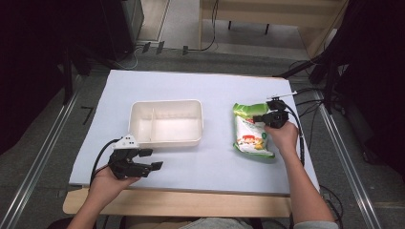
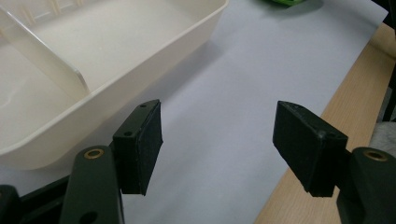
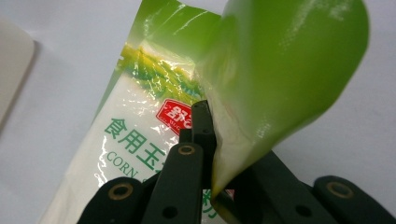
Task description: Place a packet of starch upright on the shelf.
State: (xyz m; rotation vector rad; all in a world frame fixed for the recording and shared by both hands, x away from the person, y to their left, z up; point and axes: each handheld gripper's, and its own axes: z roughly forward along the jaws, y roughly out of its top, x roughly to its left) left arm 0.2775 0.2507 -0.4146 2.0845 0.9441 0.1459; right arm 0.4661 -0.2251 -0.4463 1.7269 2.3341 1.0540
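right gripper (image 1: 261,119) pinches glossy green-white bag (image 1: 250,136) at right-centre, folding its film edge | left gripper (image 1: 150,159) gapes empty at lower left | cream divided tray (image 1: 165,140) mid-frame, matte sheet bare between

Lay on the table (image 1: 215,86): divided tray (image 1: 165,122) left of centre, bag (image 1: 249,131) to its right. Left gripper (image 1: 152,159) before tray; right gripper (image 1: 260,118) on bag.

A wooden table (image 1: 191,204) carried a pale blue sheet (image 1: 224,90) over most of its top. On the sheet lay a cream two-compartment tray (image 1: 165,143) and, well apart, a green corn starch bag (image 1: 249,136).
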